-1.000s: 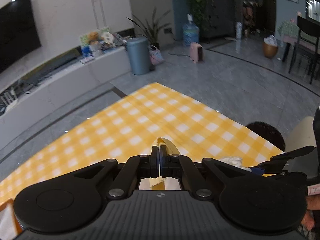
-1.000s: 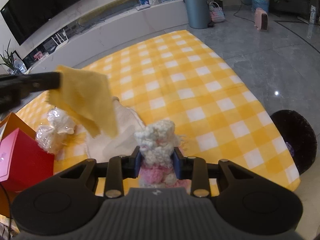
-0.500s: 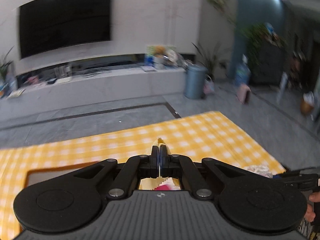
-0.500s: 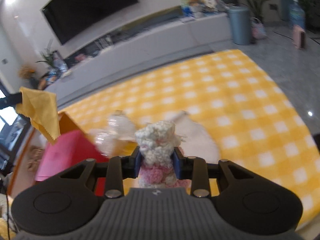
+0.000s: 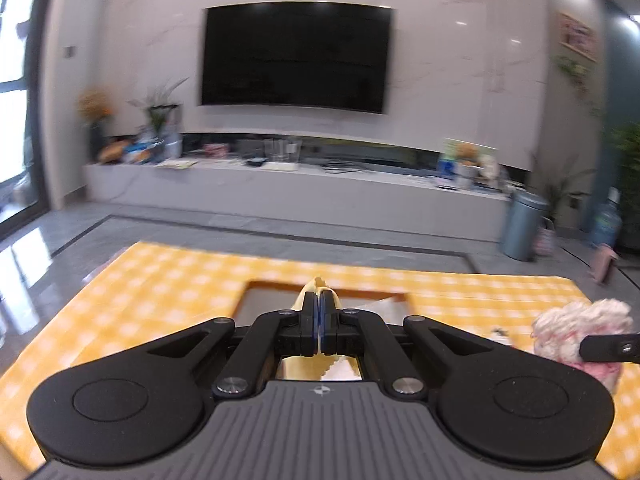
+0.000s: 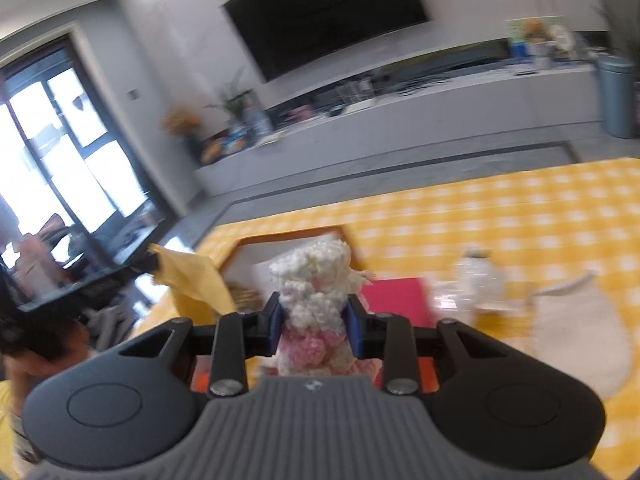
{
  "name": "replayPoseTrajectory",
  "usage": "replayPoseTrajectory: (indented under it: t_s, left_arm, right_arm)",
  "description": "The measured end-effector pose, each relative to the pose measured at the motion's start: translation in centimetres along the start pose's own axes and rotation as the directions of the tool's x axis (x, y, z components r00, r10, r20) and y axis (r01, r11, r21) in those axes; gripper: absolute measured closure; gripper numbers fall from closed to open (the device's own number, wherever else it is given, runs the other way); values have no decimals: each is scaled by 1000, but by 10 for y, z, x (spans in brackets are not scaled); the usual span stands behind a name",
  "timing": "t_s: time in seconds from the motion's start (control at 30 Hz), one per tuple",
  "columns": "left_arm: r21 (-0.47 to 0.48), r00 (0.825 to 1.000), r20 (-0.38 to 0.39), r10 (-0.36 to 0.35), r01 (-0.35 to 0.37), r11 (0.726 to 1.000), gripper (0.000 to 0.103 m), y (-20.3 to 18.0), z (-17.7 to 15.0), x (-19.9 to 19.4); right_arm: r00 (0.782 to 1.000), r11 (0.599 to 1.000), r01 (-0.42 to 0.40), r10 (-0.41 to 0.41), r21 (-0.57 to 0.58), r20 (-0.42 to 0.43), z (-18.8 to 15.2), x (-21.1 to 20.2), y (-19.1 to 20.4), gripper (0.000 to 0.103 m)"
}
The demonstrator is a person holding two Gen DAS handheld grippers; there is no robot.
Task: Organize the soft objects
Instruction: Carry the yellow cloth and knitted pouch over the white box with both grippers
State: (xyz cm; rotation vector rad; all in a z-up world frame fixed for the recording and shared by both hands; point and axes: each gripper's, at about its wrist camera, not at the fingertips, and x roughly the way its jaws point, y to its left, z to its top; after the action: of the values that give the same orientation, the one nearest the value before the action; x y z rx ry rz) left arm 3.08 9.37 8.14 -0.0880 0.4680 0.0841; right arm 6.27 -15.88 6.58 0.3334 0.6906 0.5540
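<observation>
My left gripper (image 5: 319,322) is shut on a yellow cloth (image 5: 308,298) and holds it above an open orange-rimmed box (image 5: 280,285) on the yellow checked tablecloth. The cloth also shows hanging at the left of the right wrist view (image 6: 196,282). My right gripper (image 6: 316,316) is shut on a white and pink fluffy knitted toy (image 6: 316,292), held above the table near the box (image 6: 288,238). The toy also shows at the right edge of the left wrist view (image 5: 580,330).
A red box lid (image 6: 394,298), a clear plastic-wrapped item (image 6: 476,280) and a white soft pouch (image 6: 580,320) lie on the tablecloth (image 6: 520,208). Beyond the table are a grey floor, a long TV bench (image 5: 300,188) and a bin (image 5: 522,226).
Both grippers have swung left, towards the box end of the table, each keeping its hold. The open box has come into view under the left gripper.
</observation>
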Motion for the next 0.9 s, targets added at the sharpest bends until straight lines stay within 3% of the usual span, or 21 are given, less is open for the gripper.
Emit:
replayPoseTrajectory:
  t_s: [0.33,0.63,0.7,0.77,0.8,0.87,0.9]
  left_arm:
    - [-53,989,-142,38,-46,998,102,39,-37,26]
    - [-30,972,-203,117,-126,992,99,49,-56,31]
    - [-48,970,-204,130,-142,989,90,52,-55,29]
    - [-59,972,-193,134,-148,987,70,56,-52,26]
    - [-58,973,-179,143,-155,986,64,56,-50,24]
    - [-47,974,-150,168,-177,983,39,58,-48,18]
    - [-50,976,-140,168,-176,983,35,60,-46,16]
  right_arm:
    - [986,990,-41,19,-134,-166,-15,78,81,71]
    - [970,987,27,-64,-158,-234,-20,128,88,71]
    - [966,984,38,-80,-172,-246,-24,133,88,71]
    - [960,980,49,-99,-191,-261,-26,138,90,71]
    - [957,979,53,-107,-199,-268,-28,138,90,71]
    - [951,975,55,-117,-215,-287,-32,144,93,71]
    - [947,973,56,-123,-225,-297,-33,147,95,71]
